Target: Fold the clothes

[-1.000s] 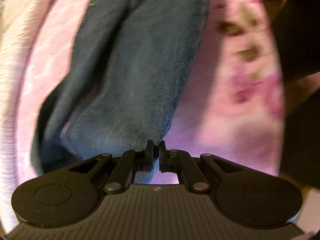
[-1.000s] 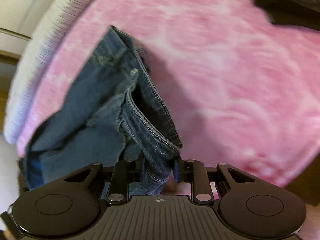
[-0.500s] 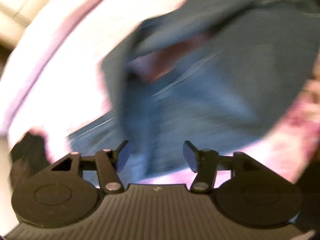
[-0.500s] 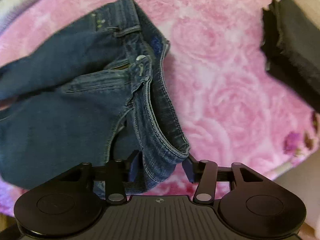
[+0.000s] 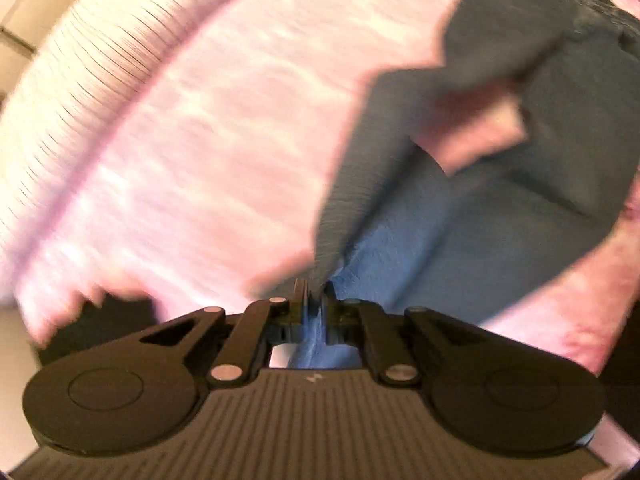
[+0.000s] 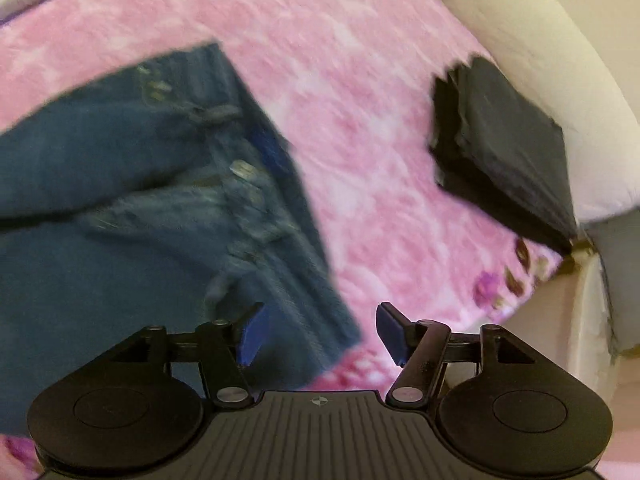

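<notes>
The dark blue denim jeans lie rumpled on the pink fleece blanket. Left tongs are clamped on a denim edge; right tongs gape over the waistband. Likely best: draw the pinched edge taut and lay it square.

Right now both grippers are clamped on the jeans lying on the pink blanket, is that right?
Only the left gripper is clamped on the jeans. The right wrist view shows the right gripper open over the waistband, gripping nothing. The pink blanket part is right.
</notes>
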A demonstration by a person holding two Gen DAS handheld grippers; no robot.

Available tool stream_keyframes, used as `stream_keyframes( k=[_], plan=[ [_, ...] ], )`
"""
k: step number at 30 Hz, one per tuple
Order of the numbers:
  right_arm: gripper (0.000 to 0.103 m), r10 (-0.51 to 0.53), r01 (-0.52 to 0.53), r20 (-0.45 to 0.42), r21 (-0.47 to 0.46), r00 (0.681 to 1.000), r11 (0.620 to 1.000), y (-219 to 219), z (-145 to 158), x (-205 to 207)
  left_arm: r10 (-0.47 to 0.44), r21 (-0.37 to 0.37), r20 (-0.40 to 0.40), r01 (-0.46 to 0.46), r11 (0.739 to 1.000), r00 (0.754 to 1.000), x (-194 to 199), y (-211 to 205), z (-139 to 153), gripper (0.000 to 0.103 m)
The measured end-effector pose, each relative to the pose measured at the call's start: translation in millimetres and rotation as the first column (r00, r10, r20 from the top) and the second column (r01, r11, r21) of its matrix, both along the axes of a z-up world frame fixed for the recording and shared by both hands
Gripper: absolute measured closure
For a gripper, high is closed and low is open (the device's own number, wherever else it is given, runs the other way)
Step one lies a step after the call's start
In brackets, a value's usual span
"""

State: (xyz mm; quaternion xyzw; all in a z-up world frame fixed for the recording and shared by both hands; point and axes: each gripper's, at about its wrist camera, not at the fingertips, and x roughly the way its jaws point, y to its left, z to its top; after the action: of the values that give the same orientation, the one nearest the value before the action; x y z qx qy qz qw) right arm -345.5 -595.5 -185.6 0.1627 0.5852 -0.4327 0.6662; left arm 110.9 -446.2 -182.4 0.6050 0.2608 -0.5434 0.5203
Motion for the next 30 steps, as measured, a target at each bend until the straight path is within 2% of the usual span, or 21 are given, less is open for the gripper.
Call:
stream_keyframes(
  k=[1, 2, 4, 5, 6, 9, 11, 14, 16, 18, 19, 24, 28, 29, 30],
  plan=[
    [0.039, 0.023, -0.023, 0.013, -0.010, 1.000, 1.000, 8, 4, 11, -0.006, -0.015, 0.031, 0.007, 1.000, 1.000, 16, -20, 5, 0.091],
    [0.039, 0.048, -0.047, 0.028, -0.016, 0.998, 0.999, 16, 6, 23, -0.012, -0.031, 0.061, 0.014, 0.999, 0.998, 32, -40, 11, 0.081],
    [0.039, 0.091, -0.091, 0.060, -0.004, 0.994, 0.996, 33, 9, 46, -0.022, -0.060, 0.123, 0.029, 0.998, 0.992, 63, -80, 21, 0.068],
    [0.039, 0.111, -0.111, 0.072, 0.002, 0.991, 0.994, 41, 10, 57, -0.014, -0.082, 0.164, 0.028, 0.996, 0.986, 73, -93, 22, 0.072],
    [0.039, 0.131, -0.132, 0.085, 0.007, 0.988, 0.991, 49, 11, 67, 0.000, -0.108, 0.208, 0.024, 0.994, 0.978, 79, -104, 21, 0.071],
    [0.038, 0.200, -0.204, 0.121, 0.021, 0.972, 0.979, 68, 13, 96, 0.045, -0.151, 0.221, -0.011, 0.988, 0.974, 92, -102, 17, 0.063],
    [0.038, 0.248, -0.256, 0.137, 0.040, 0.959, 0.966, 78, 5, 111, 0.047, -0.154, 0.181, -0.019, 0.988, 0.982, 90, -84, 6, 0.058],
    [0.037, 0.300, -0.313, 0.155, 0.074, 0.941, 0.947, 83, -15, 129, -0.058, -0.105, 0.178, 0.078, 0.991, 0.982, 66, -43, -37, 0.047],
    [0.037, 0.322, -0.338, 0.152, 0.090, 0.934, 0.937, 84, -28, 141, -0.198, -0.048, 0.240, 0.216, 0.975, 0.950, 44, -10, -73, 0.047],
    [0.037, 0.345, -0.365, 0.163, 0.110, 0.924, 0.925, 81, -41, 153, -0.375, 0.020, 0.291, 0.386, 0.922, 0.880, 18, 19, -110, 0.046],
    [0.037, 0.361, -0.382, 0.166, 0.115, 0.918, 0.917, 80, -46, 160, -0.431, 0.031, 0.310, 0.444, 0.896, 0.848, 9, 27, -124, 0.044],
    [0.037, 0.485, -0.514, 0.226, 0.093, 0.845, 0.853, 64, -61, 209, -0.543, 0.012, 0.377, 0.582, 0.813, 0.750, -16, 27, -171, 0.045],
    [0.037, 0.579, -0.616, 0.278, 0.060, 0.766, 0.786, 48, -70, 251, -0.620, 0.055, 0.378, 0.651, 0.757, 0.688, -16, 21, -186, 0.047],
    [0.037, 0.615, -0.654, 0.289, 0.052, 0.733, 0.755, 45, -72, 263, -0.638, 0.067, 0.376, 0.667, 0.742, 0.672, -16, 19, -189, 0.057],
    [0.037, 0.661, -0.702, 0.297, 0.046, 0.689, 0.711, 42, -76, 276, -0.643, 0.074, 0.369, 0.669, 0.739, 0.670, -15, 19, -190, 0.067]
  ],
)
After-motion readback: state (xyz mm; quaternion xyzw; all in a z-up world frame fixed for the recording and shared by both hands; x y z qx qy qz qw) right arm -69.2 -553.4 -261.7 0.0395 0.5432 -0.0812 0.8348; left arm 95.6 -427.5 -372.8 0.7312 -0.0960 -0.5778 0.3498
